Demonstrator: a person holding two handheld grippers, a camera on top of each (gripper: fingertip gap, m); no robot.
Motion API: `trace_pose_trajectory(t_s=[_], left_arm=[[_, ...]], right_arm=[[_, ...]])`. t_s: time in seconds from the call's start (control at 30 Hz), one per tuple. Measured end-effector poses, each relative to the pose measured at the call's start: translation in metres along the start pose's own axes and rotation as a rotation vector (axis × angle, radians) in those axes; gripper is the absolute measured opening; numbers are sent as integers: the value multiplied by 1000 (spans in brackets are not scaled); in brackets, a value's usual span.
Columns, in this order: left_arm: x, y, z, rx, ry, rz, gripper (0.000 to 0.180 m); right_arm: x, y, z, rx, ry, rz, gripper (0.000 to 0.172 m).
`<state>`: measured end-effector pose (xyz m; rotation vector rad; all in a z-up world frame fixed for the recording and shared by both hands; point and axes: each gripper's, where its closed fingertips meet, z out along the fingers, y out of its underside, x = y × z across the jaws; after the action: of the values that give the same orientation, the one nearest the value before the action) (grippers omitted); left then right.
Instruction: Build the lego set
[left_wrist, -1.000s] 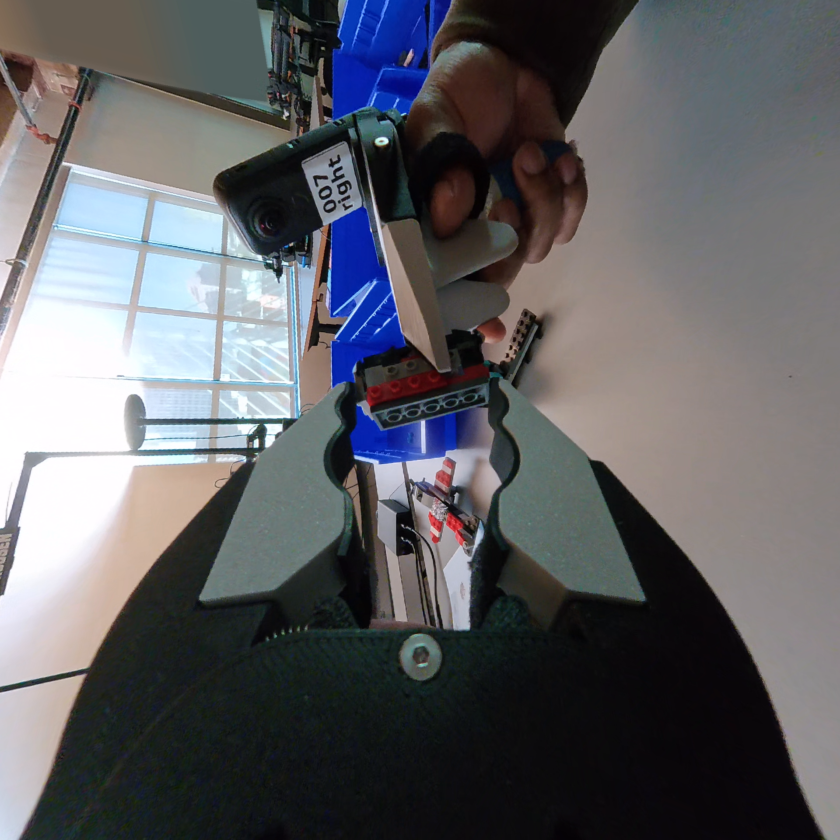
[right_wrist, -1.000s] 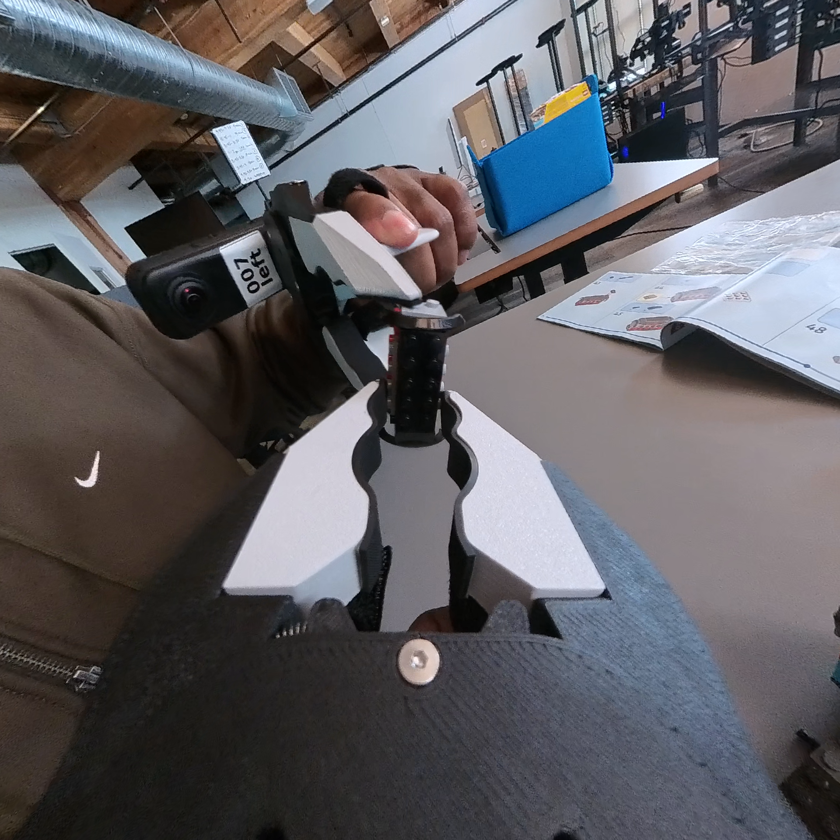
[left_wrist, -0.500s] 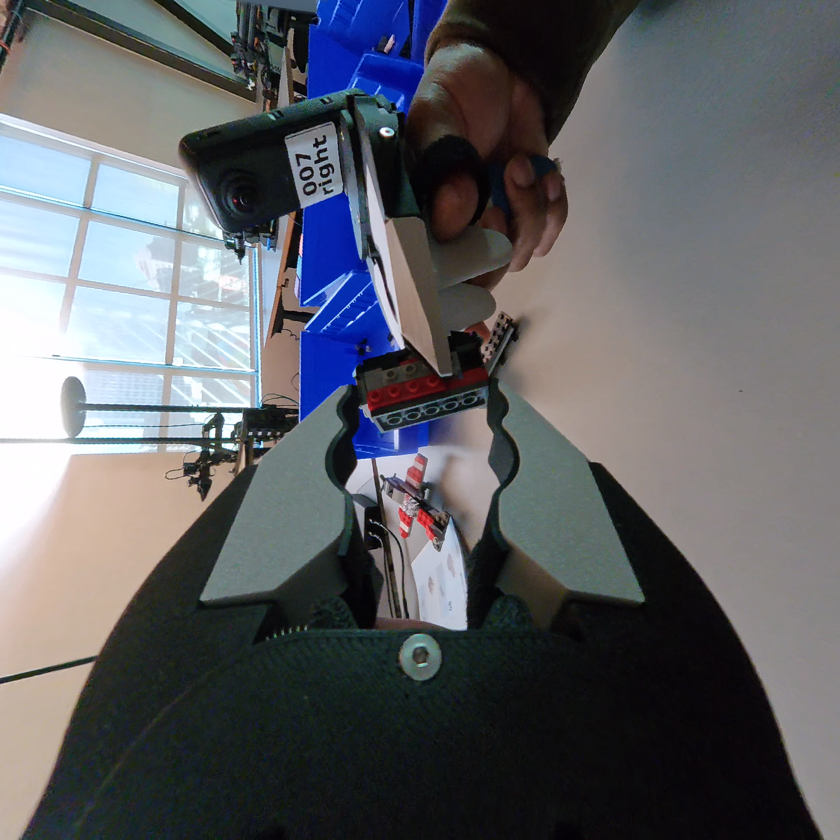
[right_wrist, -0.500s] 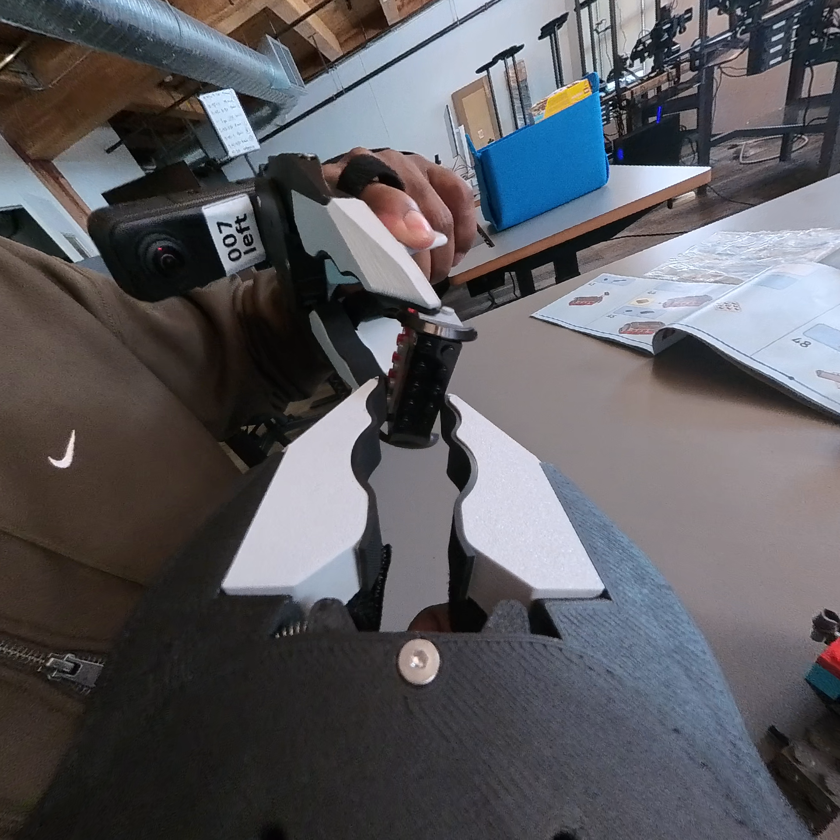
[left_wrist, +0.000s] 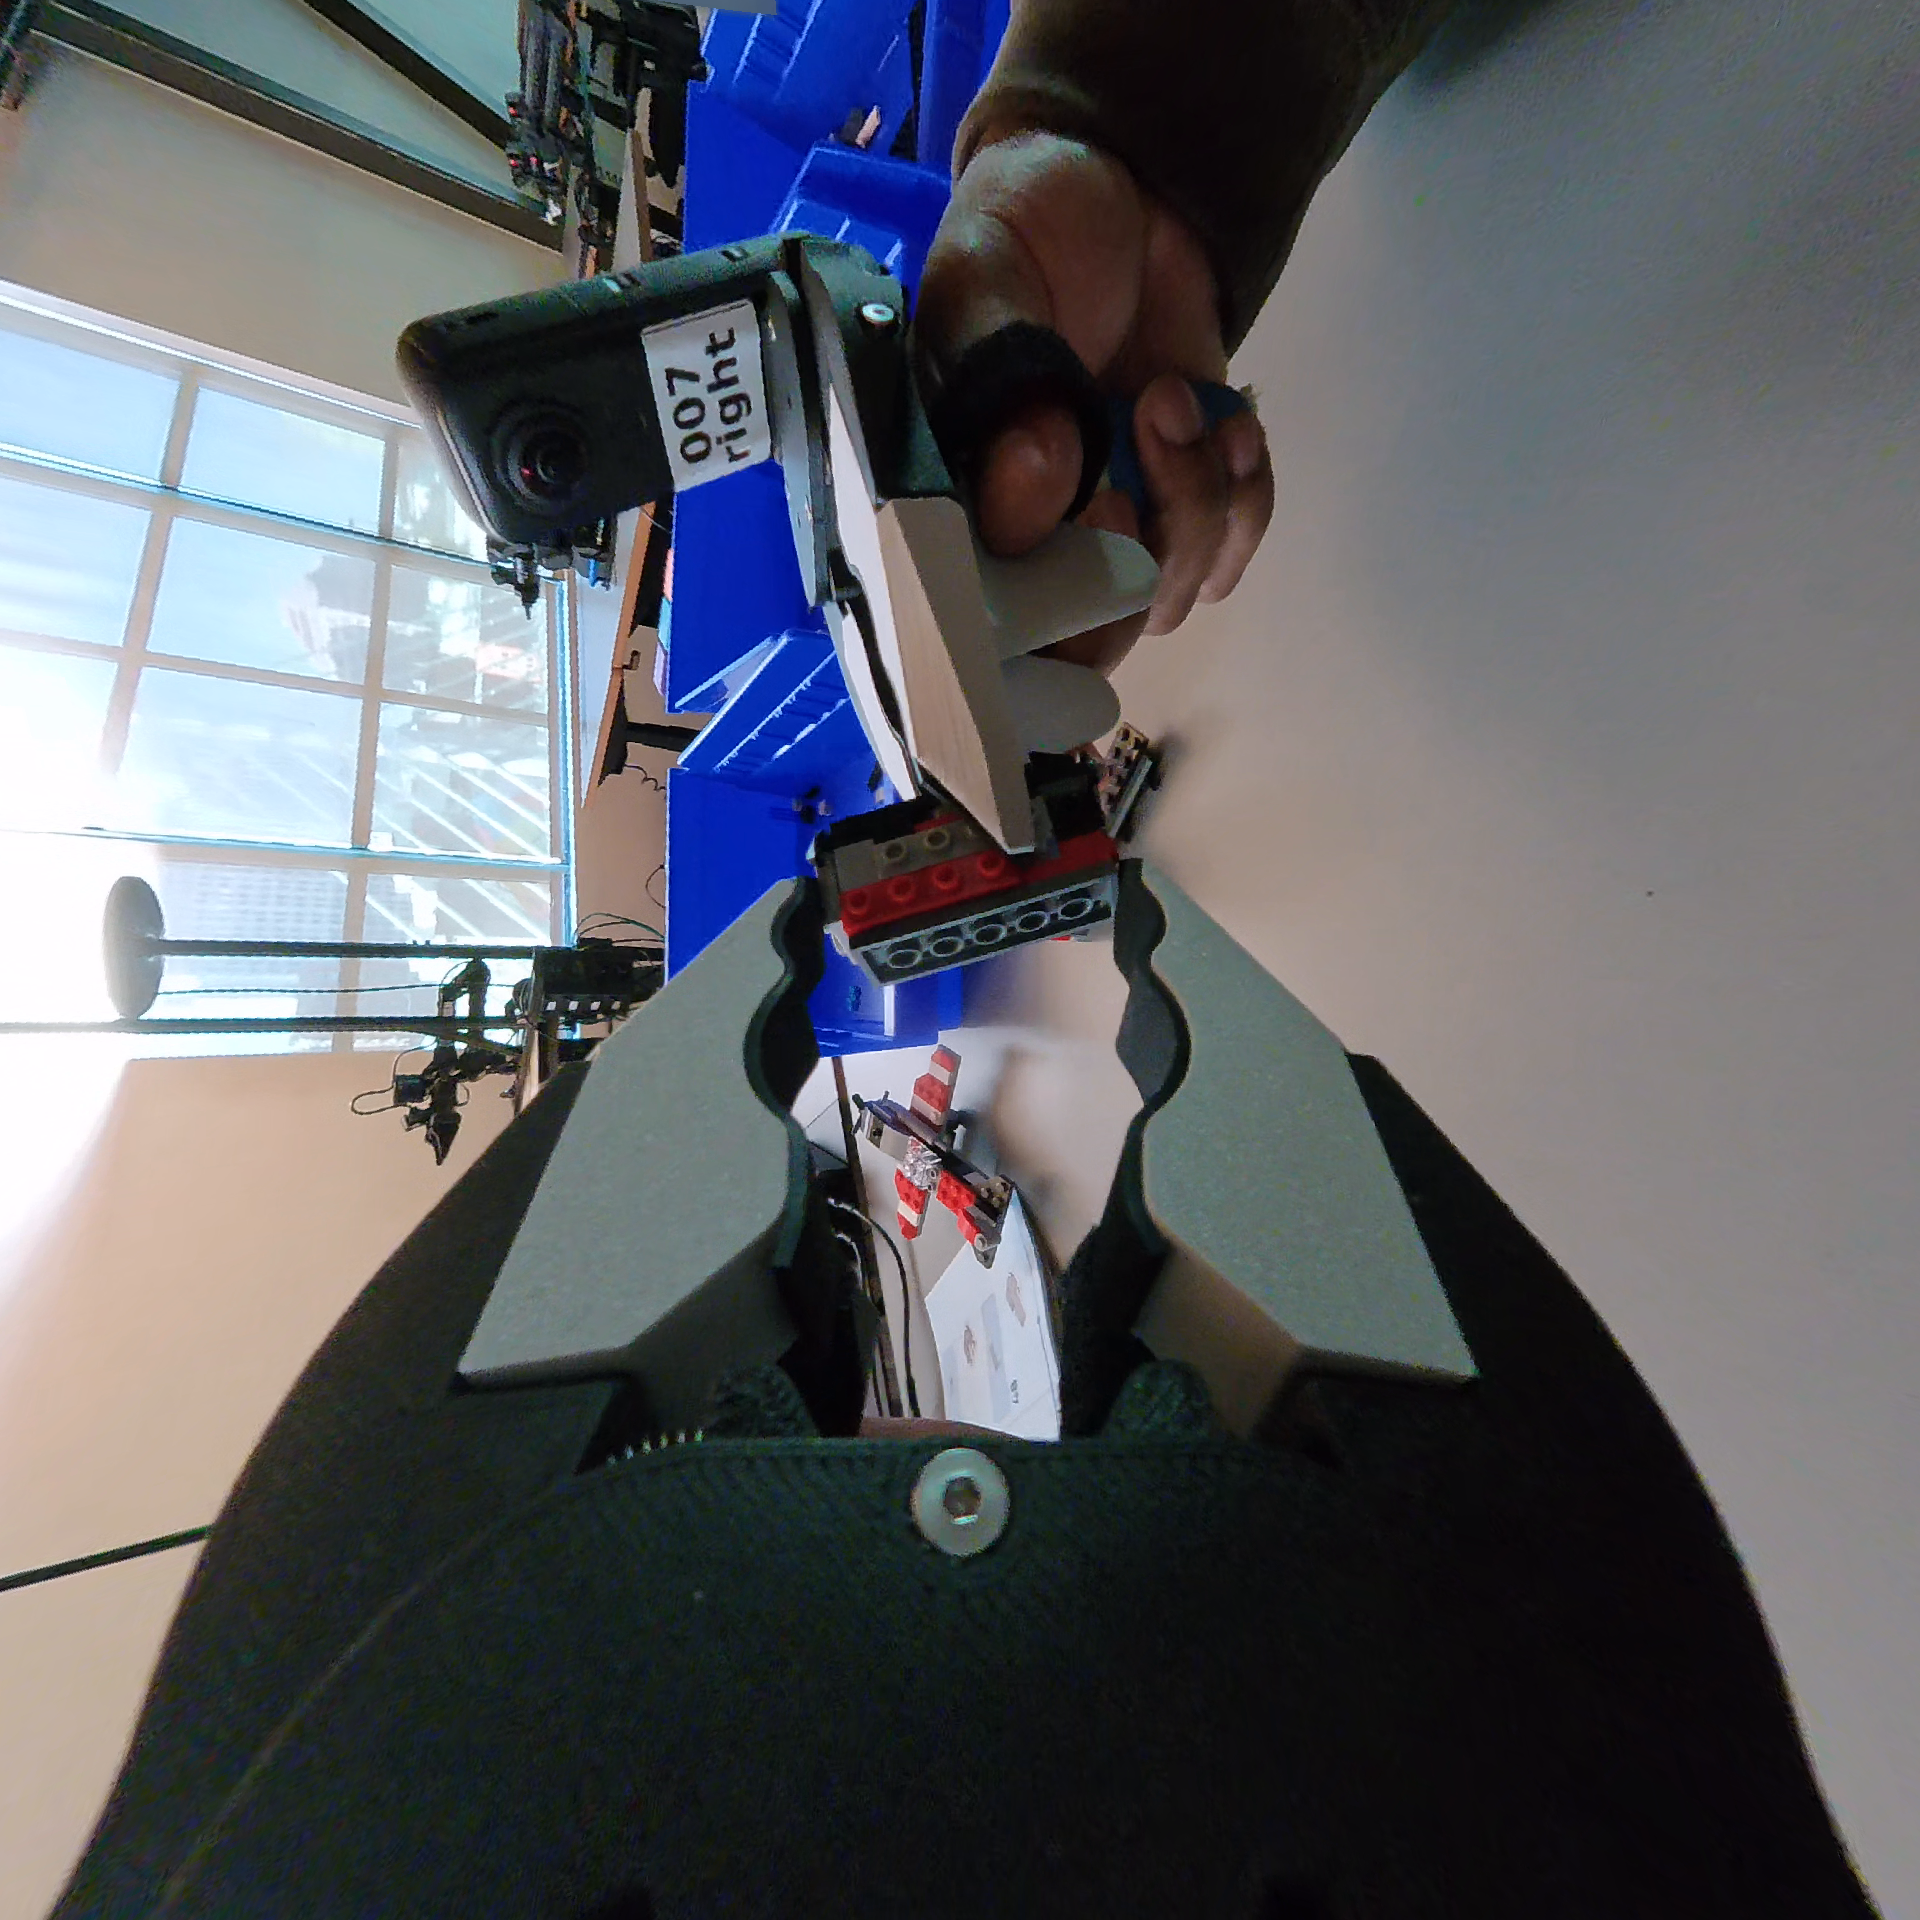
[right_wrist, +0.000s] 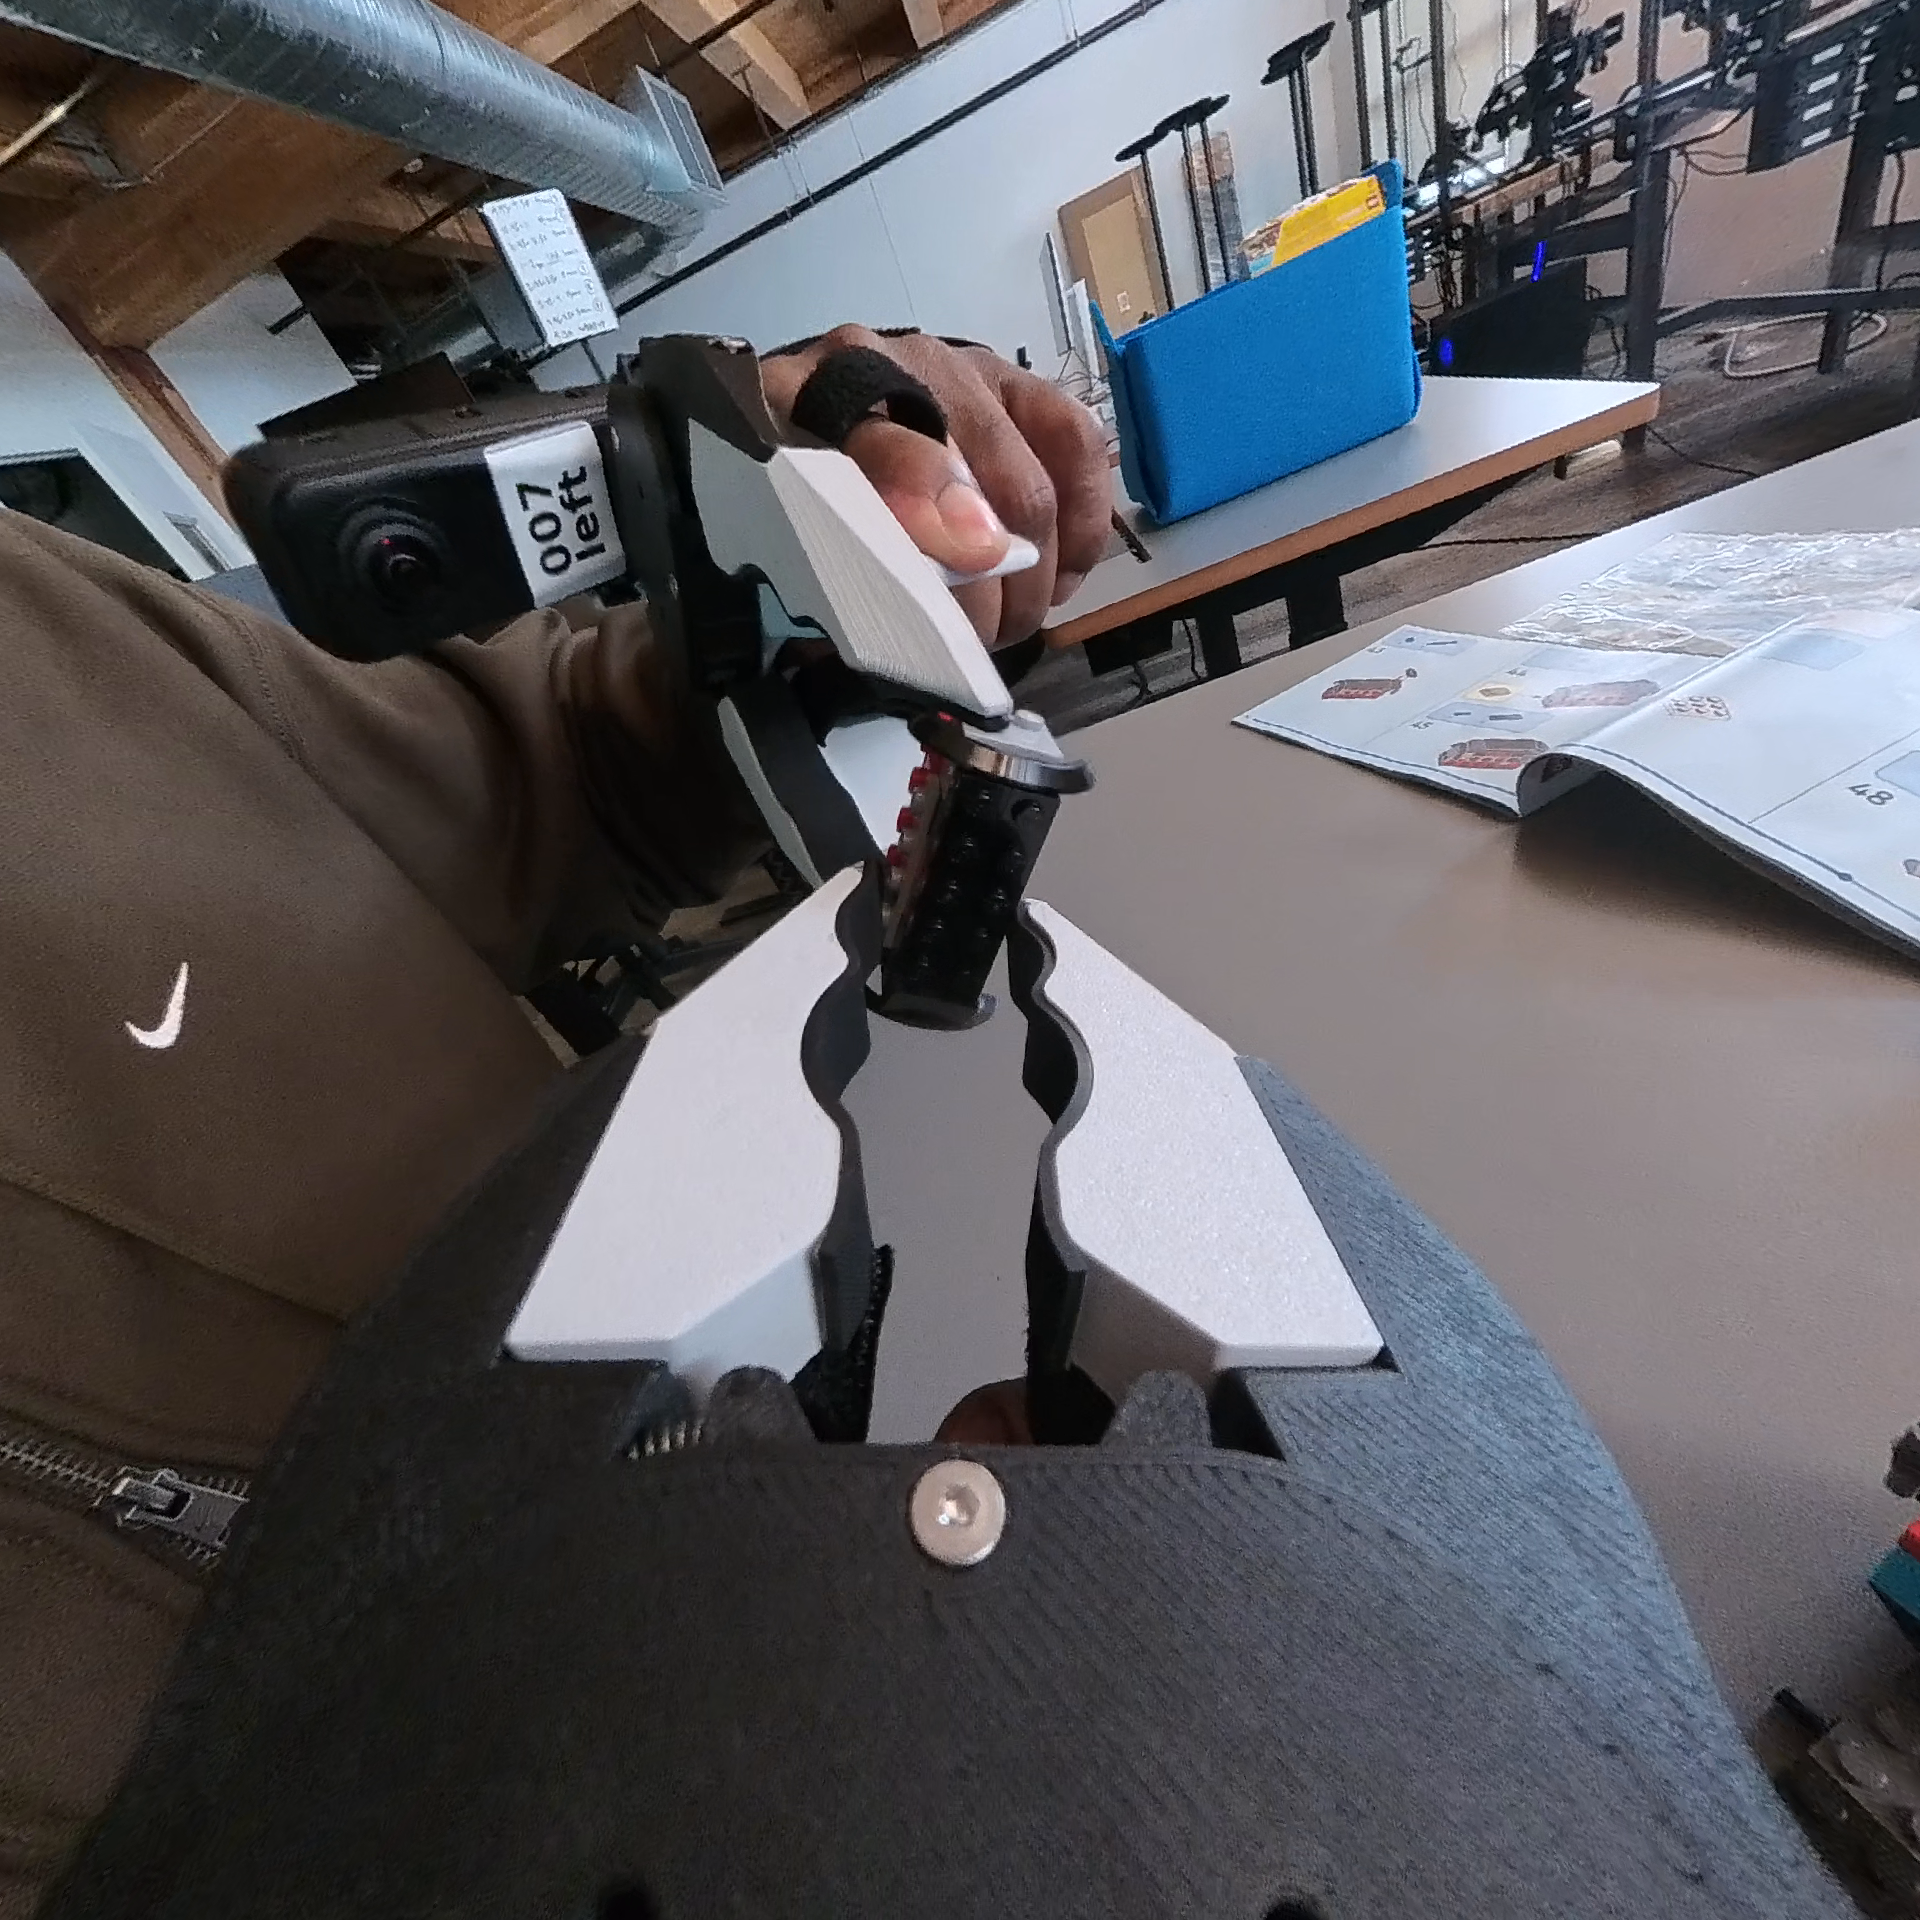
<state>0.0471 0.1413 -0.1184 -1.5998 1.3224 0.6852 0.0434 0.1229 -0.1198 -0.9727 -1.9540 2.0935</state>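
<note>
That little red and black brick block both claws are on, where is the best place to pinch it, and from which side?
Probably across its two short ends, along its length, as the left gripper has it: the brick block is long with flat ends, so the jaws sit square. The right gripper pinches it across the thinner way, with the red studs against one pad, which looks less flat a seat.

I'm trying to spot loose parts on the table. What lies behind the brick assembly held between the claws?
Behind the brick assembly a small studded plate sits on the table, partly visible. The right claw covers whatever lies directly behind the middle.
</note>
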Motion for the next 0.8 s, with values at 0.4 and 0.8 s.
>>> trace_pose_trajectory(t_s=[0.4, 0.8], left_arm=[[1, 0, 0, 7, 4, -1, 58], [-12, -7, -8, 134, -70, -181, 82]], right_arm=[[-2, 0, 0, 6, -16, -2, 25], [-9, -8, -4, 82, -95, 21, 25]])
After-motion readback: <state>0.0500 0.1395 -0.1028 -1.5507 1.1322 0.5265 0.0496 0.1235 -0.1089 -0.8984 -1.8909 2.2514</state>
